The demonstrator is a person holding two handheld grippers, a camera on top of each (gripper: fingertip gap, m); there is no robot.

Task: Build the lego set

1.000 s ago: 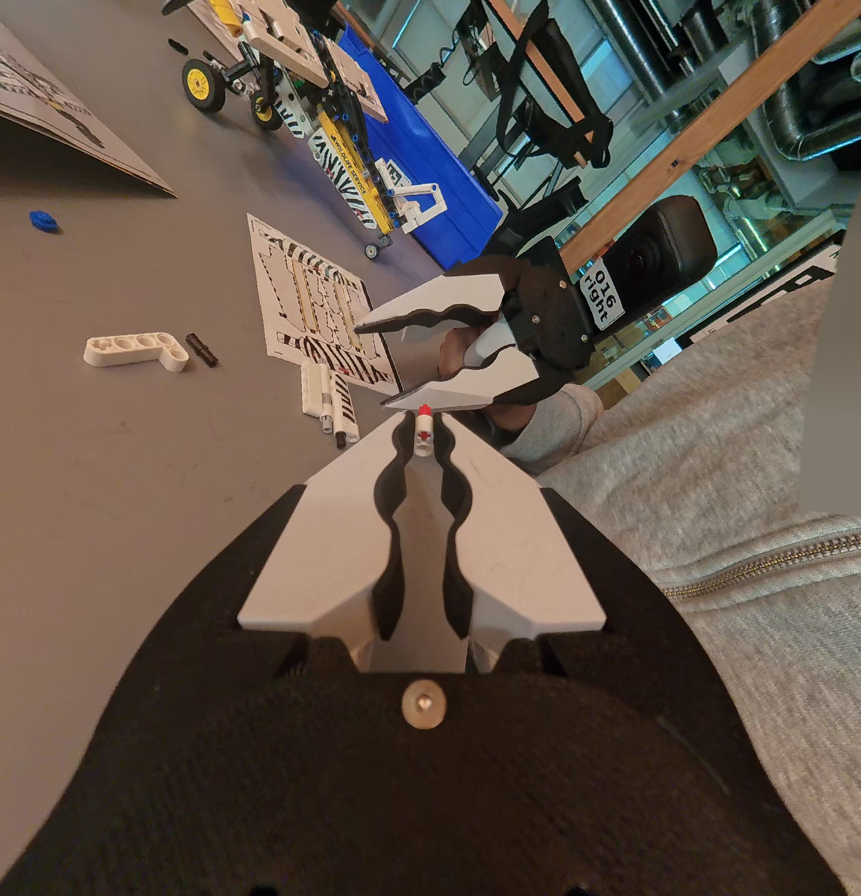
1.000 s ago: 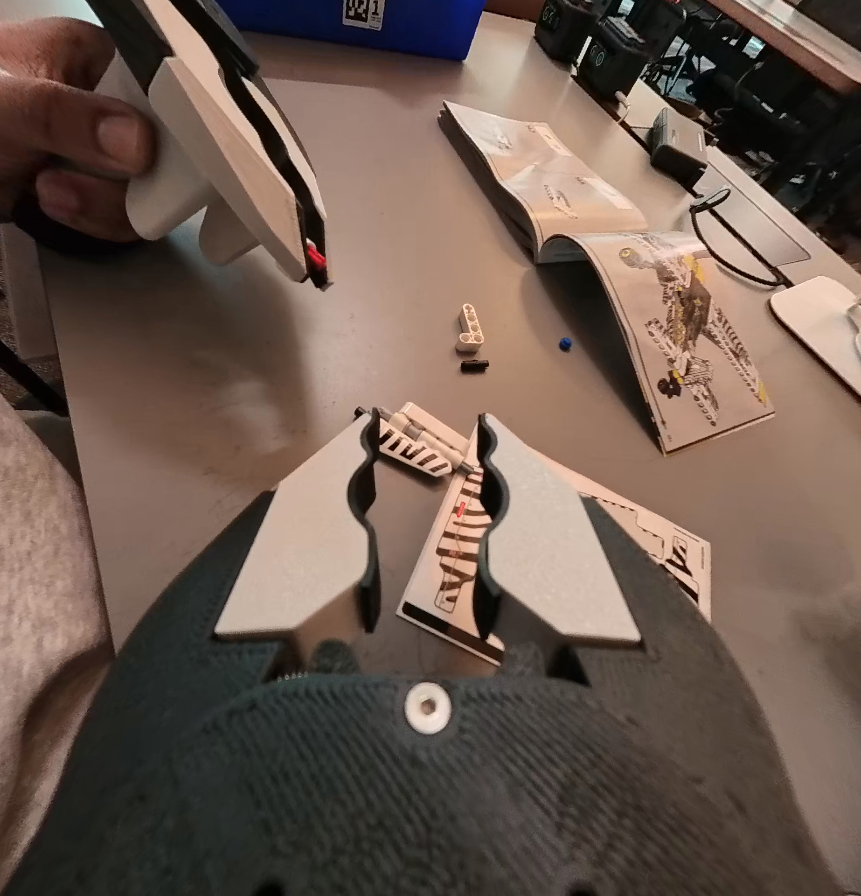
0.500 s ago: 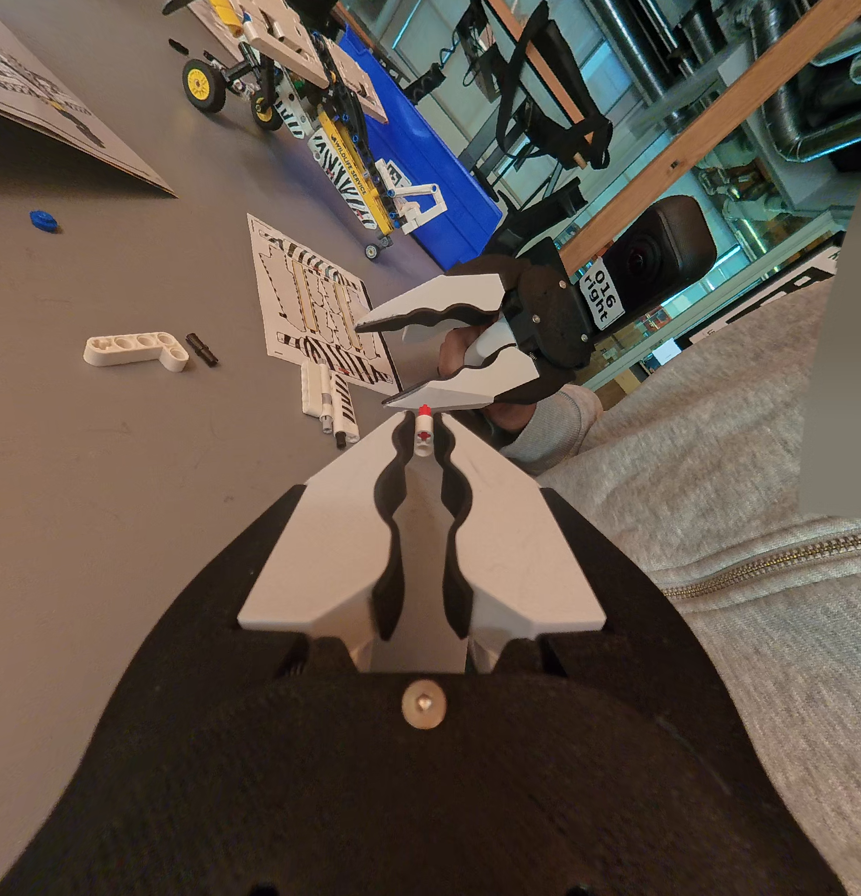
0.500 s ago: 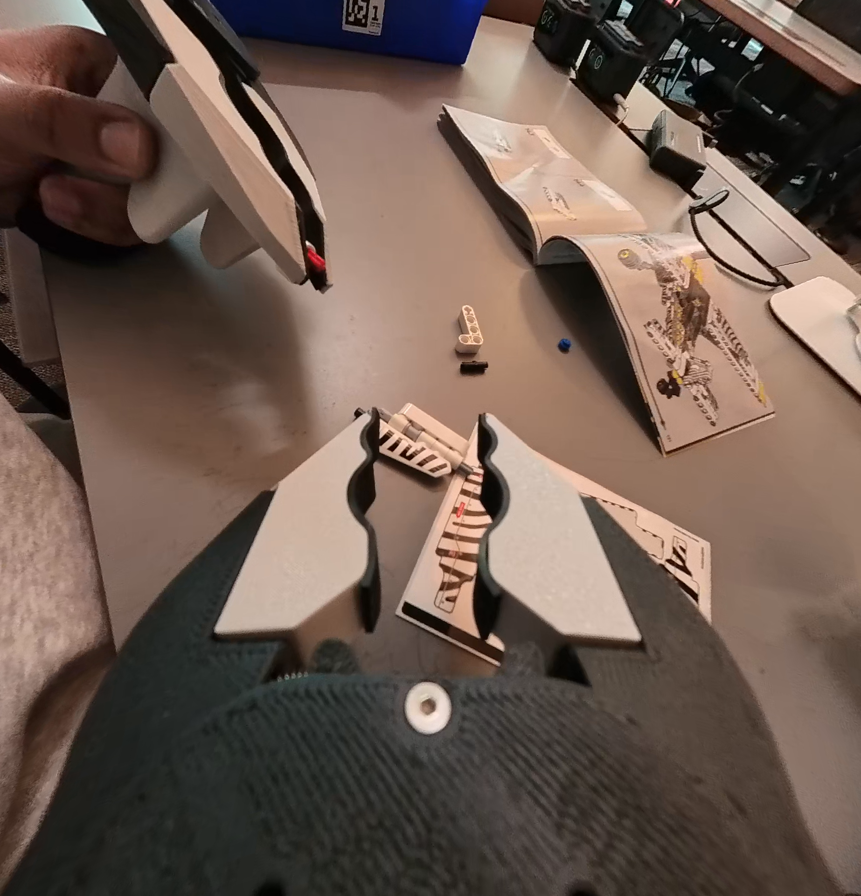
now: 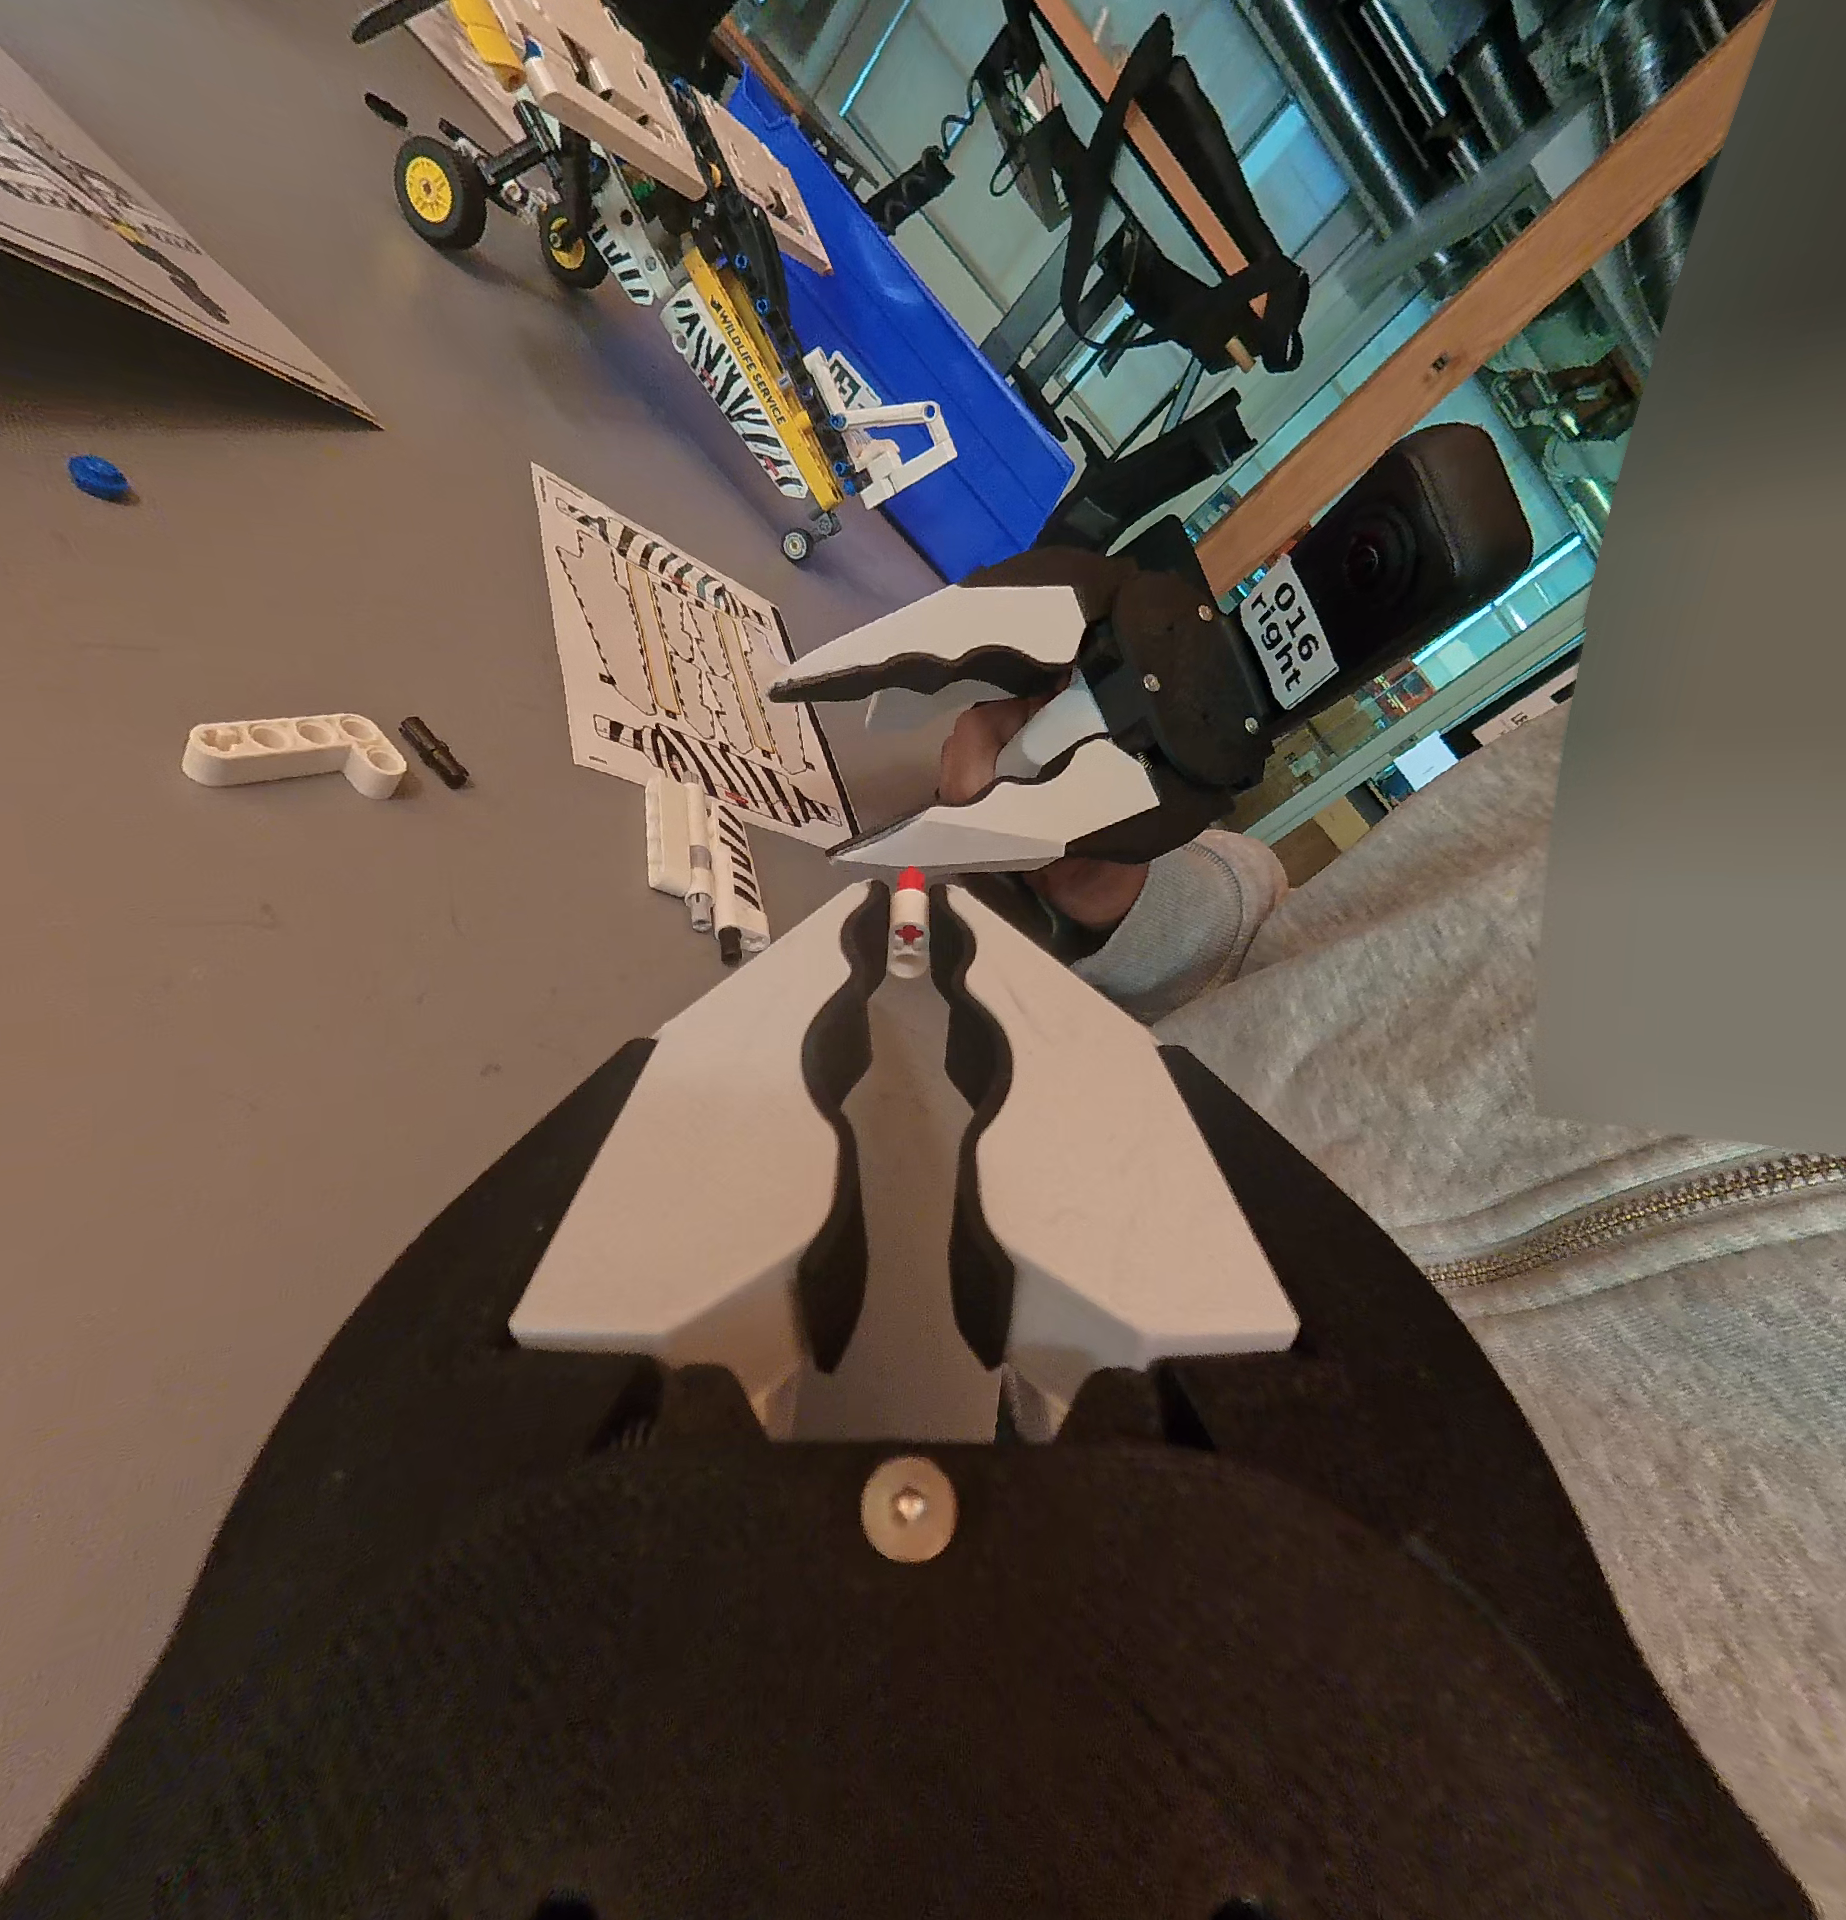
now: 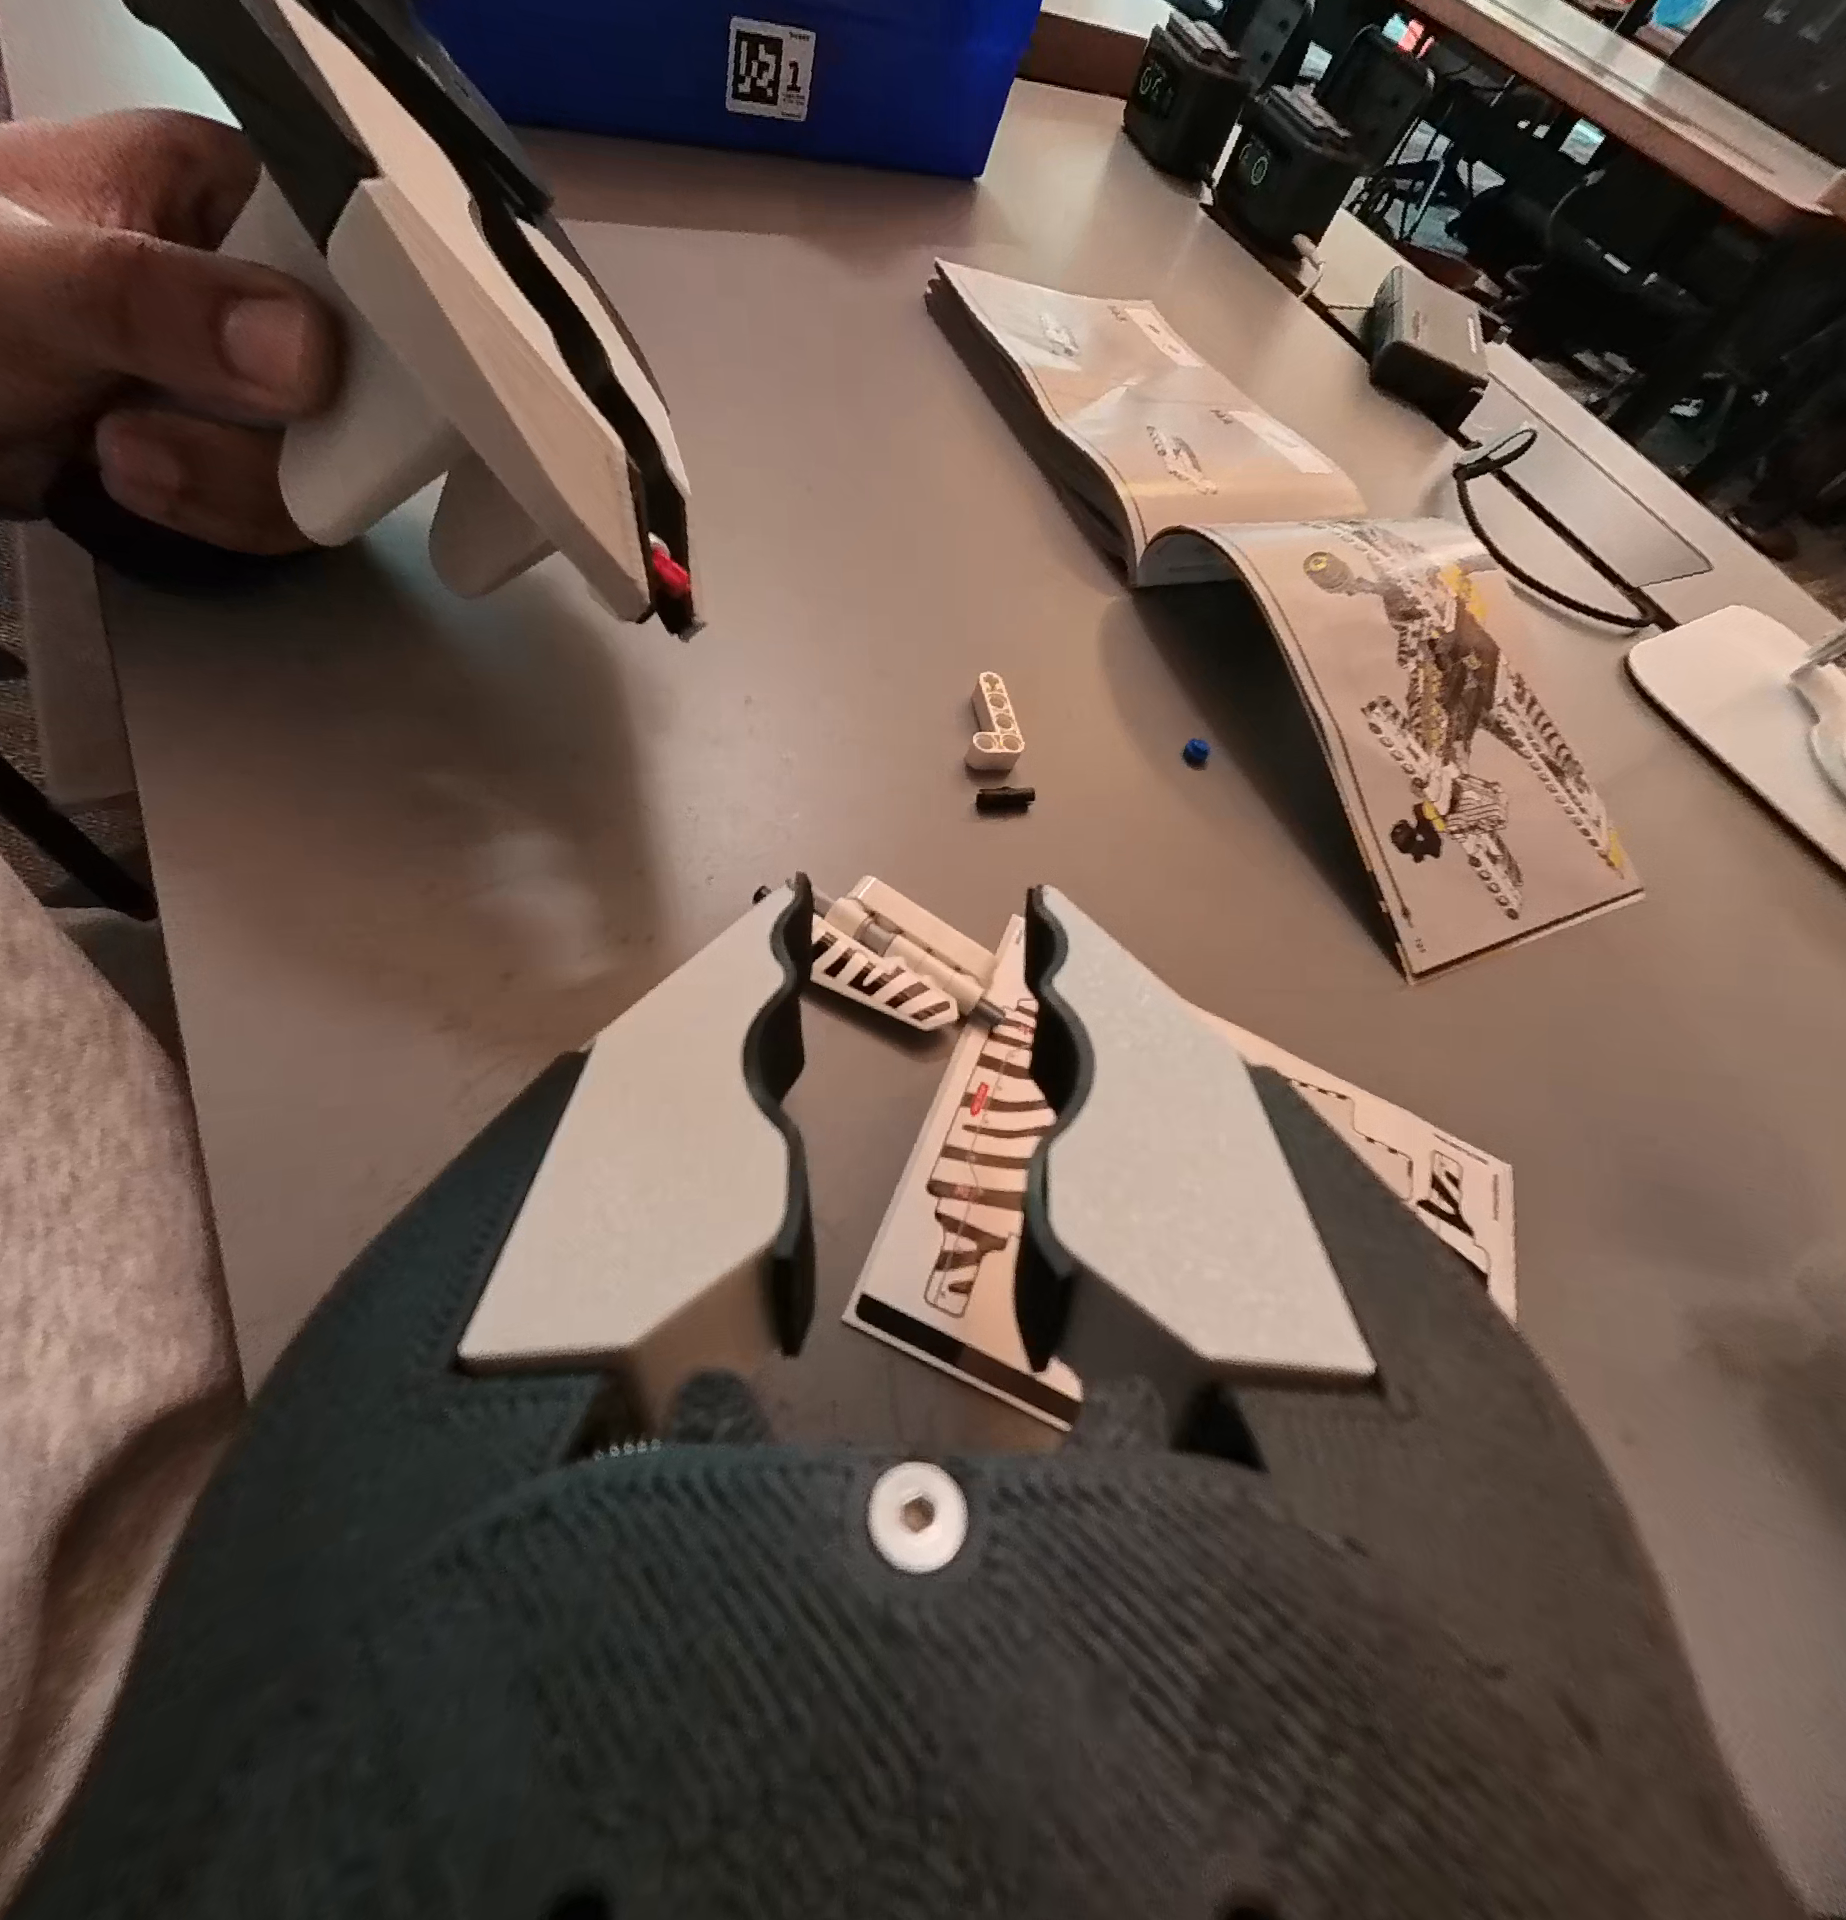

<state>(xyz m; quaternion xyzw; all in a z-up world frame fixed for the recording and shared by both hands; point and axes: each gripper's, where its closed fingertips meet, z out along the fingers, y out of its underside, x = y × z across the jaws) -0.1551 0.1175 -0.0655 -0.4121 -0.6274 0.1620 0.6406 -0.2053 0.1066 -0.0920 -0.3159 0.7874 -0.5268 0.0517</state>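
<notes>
My left gripper is shut on a small white connector with a red axle pin, held above the table. It also shows at the upper left of the right wrist view, where the red pin sticks out at its tips. My right gripper is open and empty. It hovers over a white zebra-striped sub-assembly and a sticker sheet. In the left wrist view the right gripper sits just beyond the held connector, its lower finger close above the pin.
On the grey table lie a white L-shaped beam, a black pin and a small blue piece. An open instruction booklet is at the right. A partly built wheeled model and a blue bin stand at the back. Across from one pair of fingers to the other is roughly 6 cm.
</notes>
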